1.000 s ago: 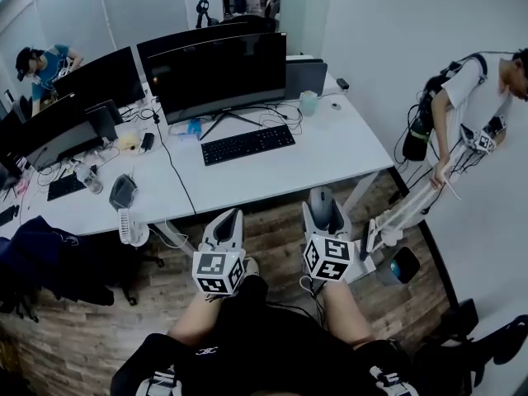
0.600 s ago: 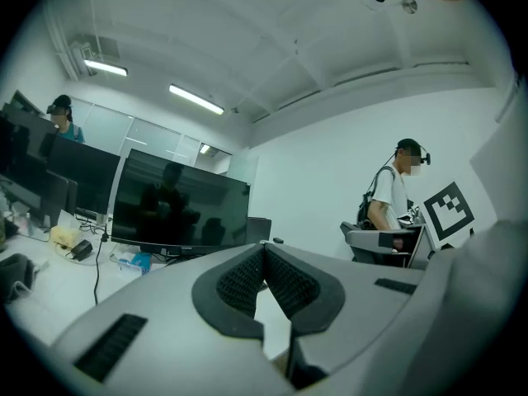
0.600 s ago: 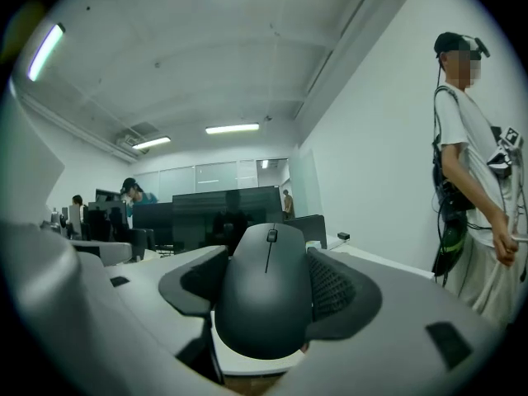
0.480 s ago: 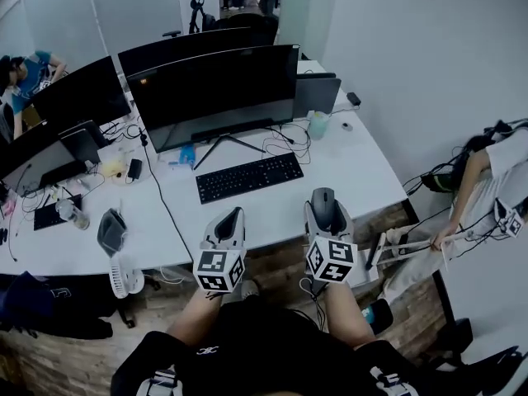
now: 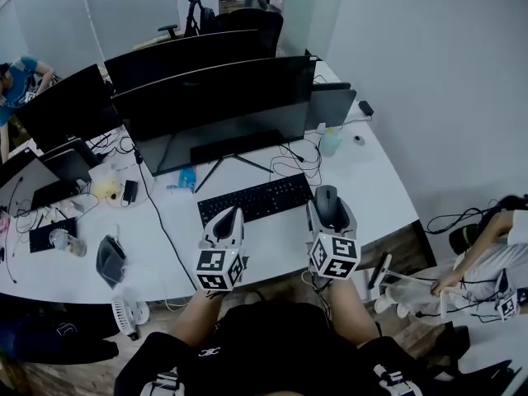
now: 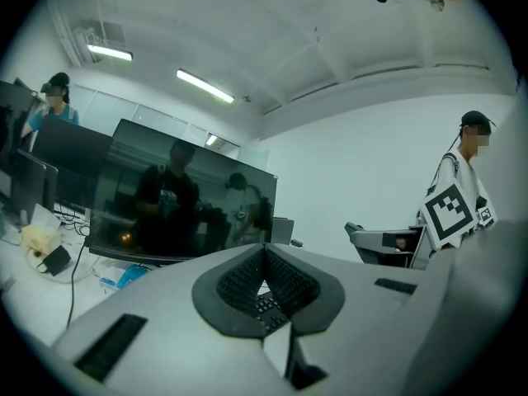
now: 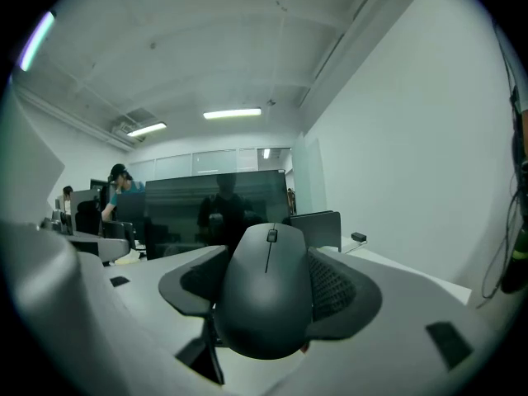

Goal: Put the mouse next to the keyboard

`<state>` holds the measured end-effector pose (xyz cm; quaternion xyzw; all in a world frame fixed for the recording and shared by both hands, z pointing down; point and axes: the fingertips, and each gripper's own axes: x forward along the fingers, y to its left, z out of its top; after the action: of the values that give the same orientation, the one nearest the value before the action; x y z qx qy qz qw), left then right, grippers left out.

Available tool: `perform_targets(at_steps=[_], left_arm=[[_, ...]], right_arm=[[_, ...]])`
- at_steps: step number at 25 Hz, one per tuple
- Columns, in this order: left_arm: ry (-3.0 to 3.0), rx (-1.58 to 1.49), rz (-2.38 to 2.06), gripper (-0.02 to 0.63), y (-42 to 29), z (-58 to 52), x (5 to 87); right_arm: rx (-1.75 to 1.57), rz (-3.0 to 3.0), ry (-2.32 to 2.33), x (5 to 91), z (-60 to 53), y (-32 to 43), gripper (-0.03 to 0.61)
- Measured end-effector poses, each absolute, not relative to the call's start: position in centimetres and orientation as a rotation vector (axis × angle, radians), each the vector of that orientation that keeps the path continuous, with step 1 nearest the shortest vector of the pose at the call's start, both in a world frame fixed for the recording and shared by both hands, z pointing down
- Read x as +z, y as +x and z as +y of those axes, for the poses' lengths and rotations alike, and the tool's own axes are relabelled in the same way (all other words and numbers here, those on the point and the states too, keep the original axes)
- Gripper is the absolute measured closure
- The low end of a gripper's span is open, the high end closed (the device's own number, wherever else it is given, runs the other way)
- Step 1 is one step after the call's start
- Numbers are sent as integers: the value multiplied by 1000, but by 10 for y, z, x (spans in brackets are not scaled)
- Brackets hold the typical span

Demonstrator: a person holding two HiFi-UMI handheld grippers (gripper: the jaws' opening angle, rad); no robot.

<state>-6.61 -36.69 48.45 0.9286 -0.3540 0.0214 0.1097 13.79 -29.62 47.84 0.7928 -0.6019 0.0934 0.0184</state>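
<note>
A dark grey mouse (image 5: 327, 205) (image 7: 266, 291) sits clamped between the jaws of my right gripper (image 5: 329, 213) (image 7: 268, 291), held over the white desk (image 5: 375, 184) just right of the black keyboard (image 5: 255, 199). My left gripper (image 5: 224, 223) (image 6: 266, 285) hovers over the desk's front edge below the keyboard's left half, its jaws pressed together with nothing in them. Through the left gripper's jaw notch I glimpse keyboard keys (image 6: 264, 305).
A large curved monitor (image 5: 214, 104) stands behind the keyboard, with more monitors (image 5: 66, 106) to the left. A pale cup (image 5: 330, 142), cables (image 5: 293, 159) and a small black box (image 5: 365, 108) lie at the back right. A person (image 5: 487, 254) crouches on the floor at right.
The head view has advanced toward the desk. Both grippers, formerly over the floor at the desk's front edge, now hang over the desktop close to the keyboard, the mouse still held.
</note>
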Motion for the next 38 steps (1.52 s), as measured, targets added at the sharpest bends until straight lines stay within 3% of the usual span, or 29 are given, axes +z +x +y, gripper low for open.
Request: perform_targets(at_steps=[24, 38], left_arm=[[2580, 102, -1380, 597, 28, -413, 484], [2460, 120, -1604, 597, 46, -394, 489]], right_arm=[[538, -1891, 2197, 581, -392, 318, 261], [769, -1843, 1905, 702, -418, 357, 262]])
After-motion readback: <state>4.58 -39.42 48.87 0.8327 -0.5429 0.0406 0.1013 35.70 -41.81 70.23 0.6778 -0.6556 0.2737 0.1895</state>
